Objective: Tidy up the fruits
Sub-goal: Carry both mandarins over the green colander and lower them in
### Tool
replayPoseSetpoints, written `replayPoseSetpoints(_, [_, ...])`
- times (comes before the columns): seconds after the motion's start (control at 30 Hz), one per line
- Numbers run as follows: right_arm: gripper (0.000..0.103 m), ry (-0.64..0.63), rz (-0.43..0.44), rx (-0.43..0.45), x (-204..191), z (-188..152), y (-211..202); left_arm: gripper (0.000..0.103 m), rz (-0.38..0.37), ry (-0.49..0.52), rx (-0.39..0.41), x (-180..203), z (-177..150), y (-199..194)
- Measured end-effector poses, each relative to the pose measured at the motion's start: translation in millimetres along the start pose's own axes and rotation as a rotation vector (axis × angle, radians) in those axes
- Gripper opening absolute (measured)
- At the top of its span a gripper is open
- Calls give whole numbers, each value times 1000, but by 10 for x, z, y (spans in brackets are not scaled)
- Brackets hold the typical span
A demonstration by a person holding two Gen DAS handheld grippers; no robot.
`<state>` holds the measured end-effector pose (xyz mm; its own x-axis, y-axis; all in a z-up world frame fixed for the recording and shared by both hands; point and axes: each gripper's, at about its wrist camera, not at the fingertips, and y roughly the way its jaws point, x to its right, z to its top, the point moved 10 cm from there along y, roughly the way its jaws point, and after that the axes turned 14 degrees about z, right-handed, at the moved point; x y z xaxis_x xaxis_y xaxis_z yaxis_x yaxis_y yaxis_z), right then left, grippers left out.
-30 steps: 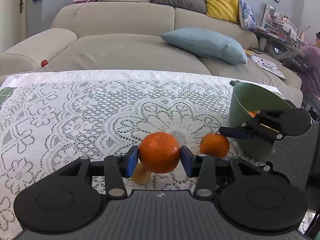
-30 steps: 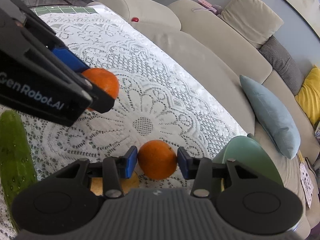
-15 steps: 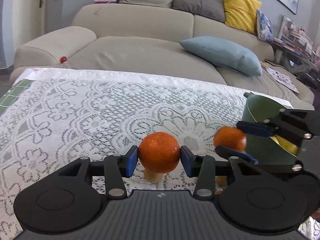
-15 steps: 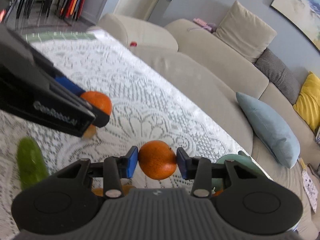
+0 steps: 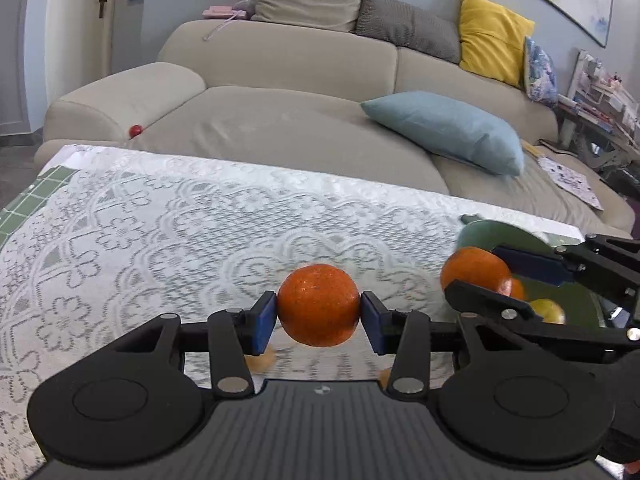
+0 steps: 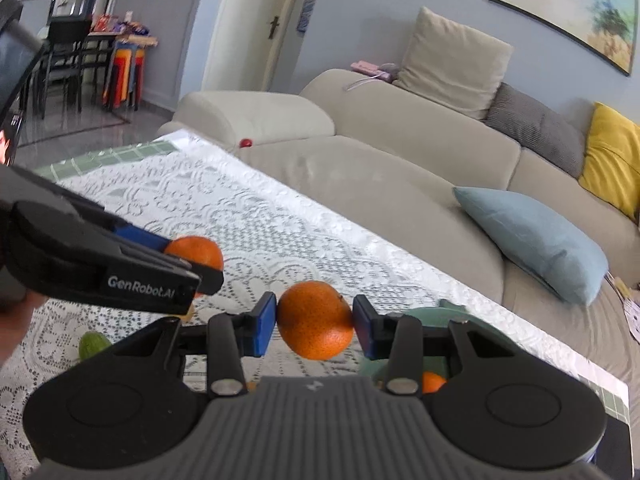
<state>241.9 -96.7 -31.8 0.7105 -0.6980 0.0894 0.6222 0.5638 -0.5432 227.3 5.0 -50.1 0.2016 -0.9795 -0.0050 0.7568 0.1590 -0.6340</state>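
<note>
Left wrist view: the lace cloth [image 5: 168, 236] is seen spread over the desk, with the beige sofa [image 5: 280, 80] behind it. Left of the green bowl [image 5: 492, 234], the left tool [image 5: 319, 317] is closed on an orange [image 5: 318, 305], which is pinched between the blue pads [image 5: 264, 322] and held clear of the cloth. Nearer the bowl, the right tool [image 5: 484, 276] is seen from the side, gripping a second orange [image 5: 474, 270] just at the bowl's left rim. Inside the bowl, part of another orange fruit [image 5: 518, 289] and a yellow fruit [image 5: 547, 311] are shown. A blue cushion [image 5: 444, 130] lies on the sofa behind the bowl.

Right wrist view: far left of the bowl [image 6: 434, 316], a green vegetable [image 6: 93, 345] is seen lying on the cloth [image 6: 240, 220]. The left tool [image 6: 192, 268], marked with white lettering, is shown with its orange [image 6: 198, 252] clamped at the tip. Just left of the bowl, the right tool [image 6: 314, 322] is closed on its orange [image 6: 316, 320], with both pads pressed against the peel. One orange fruit [image 6: 433, 382] is glimpsed in the bowl below the tool's right finger.
</note>
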Motion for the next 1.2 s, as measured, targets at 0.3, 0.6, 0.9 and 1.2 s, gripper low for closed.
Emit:
replayPoseSetpoints(0.3, [39, 89, -85, -5, 555, -168, -211, 51, -58, 29, 2, 549, 112, -115])
replayPoseSetpoints(0.6, [39, 201, -111, -34, 1027, -459, -258, 51, -189, 55, -69, 1092, 108, -15])
replayPoseSetpoints(0.9, [39, 279, -98, -67, 1242, -673, -122, 51, -231, 62, -144, 1364, 70, 236])
replayPoseSetpoints(1.2, [39, 300, -72, -73, 1254, -721, 32, 51, -206, 67, -157, 1420, 99, 435])
